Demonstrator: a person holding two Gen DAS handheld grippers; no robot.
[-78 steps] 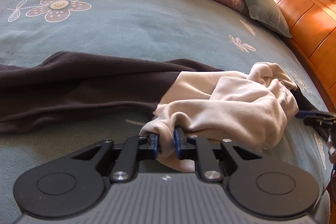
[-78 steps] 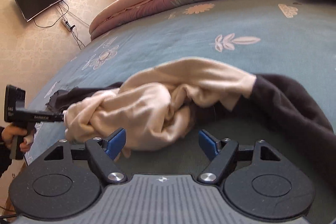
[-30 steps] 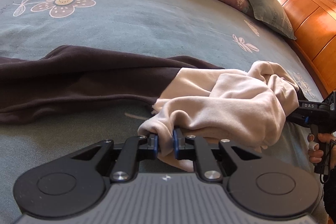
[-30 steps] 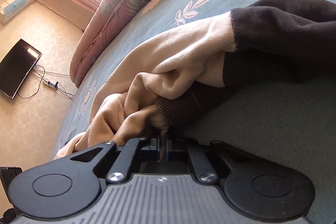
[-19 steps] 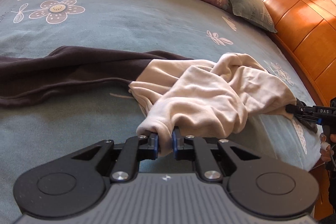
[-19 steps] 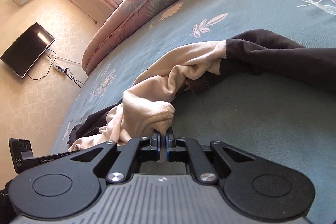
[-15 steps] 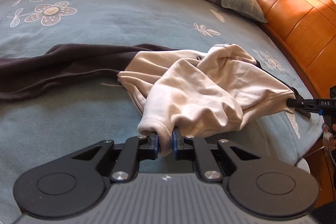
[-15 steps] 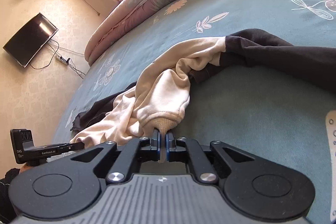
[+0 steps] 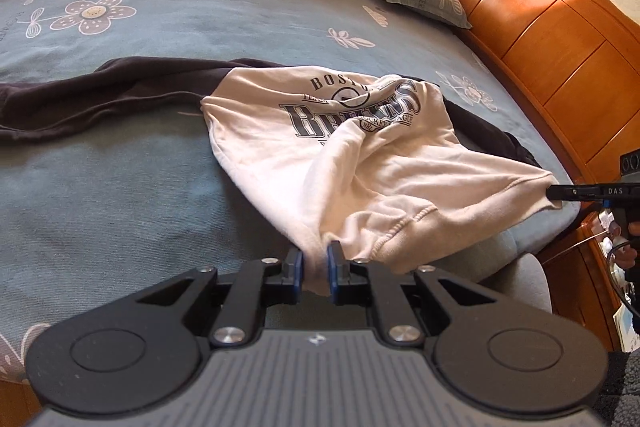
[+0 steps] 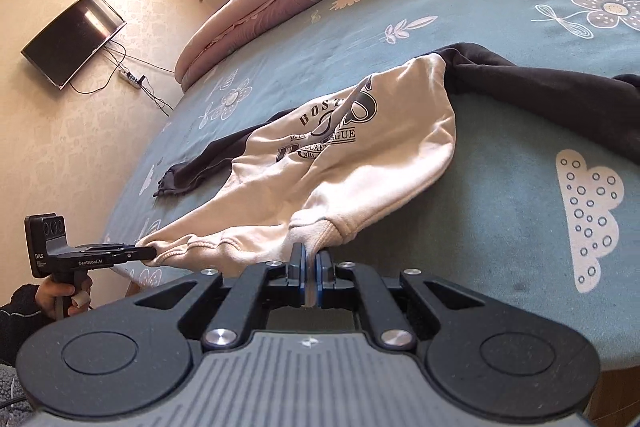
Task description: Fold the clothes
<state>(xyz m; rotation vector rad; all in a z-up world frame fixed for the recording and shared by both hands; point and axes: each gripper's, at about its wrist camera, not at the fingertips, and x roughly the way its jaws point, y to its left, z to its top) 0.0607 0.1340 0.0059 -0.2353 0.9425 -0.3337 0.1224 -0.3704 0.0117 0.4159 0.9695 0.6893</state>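
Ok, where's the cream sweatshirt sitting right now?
The cream sweatshirt is spread print-up on the teal bedspread near its front edge, its hem stretched between the left claw and the right claw, dark sleeves trailing to either side.

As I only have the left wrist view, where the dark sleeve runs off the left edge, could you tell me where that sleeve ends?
Observer: Its cuff lies flat on the bedspread, short of the bed's edge.
Operator: Thank you. Is the right gripper properly shut on the hem?
Observer: Yes. The right gripper has its fingers closed on the ribbed hem of the cream sweatshirt.
Operator: And the other sleeve?
Observer: The other dark sleeve runs across the bedspread and out of the right wrist view's right side, so its end is not shown.
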